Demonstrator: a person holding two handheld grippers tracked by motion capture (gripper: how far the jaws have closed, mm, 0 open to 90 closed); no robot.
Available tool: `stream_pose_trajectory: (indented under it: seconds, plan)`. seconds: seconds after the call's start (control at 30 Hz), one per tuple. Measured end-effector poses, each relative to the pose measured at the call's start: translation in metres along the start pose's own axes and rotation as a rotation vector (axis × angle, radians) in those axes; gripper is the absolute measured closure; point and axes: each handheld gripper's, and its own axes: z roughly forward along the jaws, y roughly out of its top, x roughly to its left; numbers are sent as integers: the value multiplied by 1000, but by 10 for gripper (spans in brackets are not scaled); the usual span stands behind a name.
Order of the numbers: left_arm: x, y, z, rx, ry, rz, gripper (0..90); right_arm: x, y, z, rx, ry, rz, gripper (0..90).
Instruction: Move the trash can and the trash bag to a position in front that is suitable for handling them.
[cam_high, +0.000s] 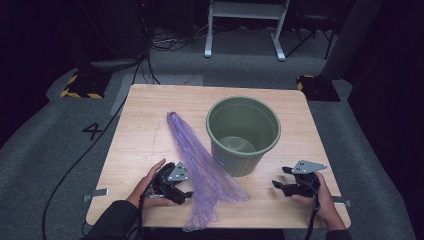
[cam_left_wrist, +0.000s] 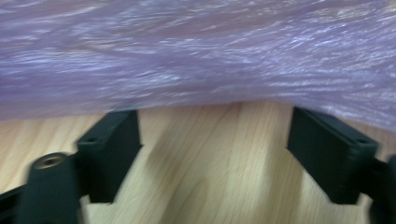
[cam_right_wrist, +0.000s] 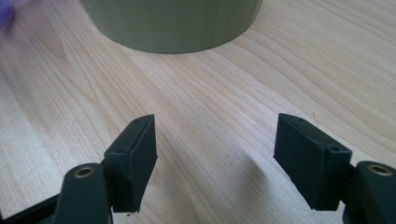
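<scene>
A crumpled purple plastic bag (cam_high: 200, 165) lies diagonally across the wooden table (cam_high: 145, 135), from its middle down to the front edge. A green ribbed bin (cam_high: 243, 134) stands upright just right of the bag. My left gripper (cam_high: 184, 189) rests low at the bag's left edge, open, its jaws apart right against the purple film (cam_left_wrist: 196, 56) with bare wood between them. My right gripper (cam_high: 280, 180) is open near the front right, pointing at the bin's base (cam_right_wrist: 170, 23), nothing between its jaws.
Grey carpet surrounds the table. A white frame (cam_high: 245, 25) stands behind it. Yellow-black floor blocks (cam_high: 80, 85) sit at the far corners, and a black cable (cam_high: 90, 145) runs along the left. Metal brackets stick out at the table's front corners.
</scene>
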Motion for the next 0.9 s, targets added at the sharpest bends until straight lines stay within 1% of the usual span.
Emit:
stream_pose_trajectory:
  seconds: [0.03, 0.07, 0.13, 0.17, 0.2, 0.3, 0.33, 0.4, 0.5, 0.53, 0.57, 0.6, 0.63, 0.67, 0.7, 0.73, 0.77, 0.8, 0.87, 0.9]
  plan:
    - [0, 0, 0, 0, 0, 0, 170, 0, 0, 0, -1, 2, 0, 303]
    - [1, -1, -7, -14, 9, 0, 162, 0, -1, 0, -1, 5, 1, 302]
    - [2, -2, -12, -27, 25, -6, 161, 0, -1, 0, 2, 4, 5, 303]
    - [2, -2, -12, -27, 25, -6, 159, 0, -1, 0, 2, 4, 5, 303]
    - [5, -3, -16, -36, 36, -1, 158, 0, -1, 1, 5, 4, 5, 303]
    - [8, -4, -18, -46, 46, -7, 160, 0, -2, 2, 7, 11, 11, 304]
    - [11, -4, -21, -57, 60, -16, 159, -1, -2, 3, 8, 15, 15, 305]
    - [13, -4, -22, -65, 61, -19, 158, -1, -3, 3, 9, 16, 17, 305]
    - [18, -1, -22, -84, 61, -24, 158, -3, -4, 4, 5, 23, 31, 304]
    - [20, 2, -22, -84, 59, -16, 161, -5, -5, 4, -11, 48, 48, 305]
    - [20, 2, -22, -84, 59, -16, 165, -5, -5, 4, -11, 48, 48, 305]
    - [21, 4, -22, -84, 69, -4, 164, -10, -7, 4, -25, 63, 72, 308]
    - [23, 6, -22, -86, 68, -4, 165, -12, -7, 4, -25, 64, 82, 307]
    - [25, 7, -23, -92, 55, -11, 165, -12, -7, 4, -25, 64, 82, 307]
    - [28, 8, -23, -106, 39, -28, 165, -13, -8, 5, -27, 66, 90, 307]
    - [36, 10, -27, -161, 6, -66, 167, -15, -10, 6, -23, 65, 101, 305]
    - [36, 10, -27, -161, 6, -66, 166, -15, -11, 6, -17, 56, 95, 306]
    - [41, 12, -29, -175, 0, -82, 165, -15, -11, 6, -18, 54, 93, 306]
    - [43, 14, -29, -172, 4, -79, 163, -15, -11, 6, -17, 49, 87, 306]
    - [43, 16, -29, -177, 15, -75, 163, -14, -11, 7, -16, 43, 83, 306]
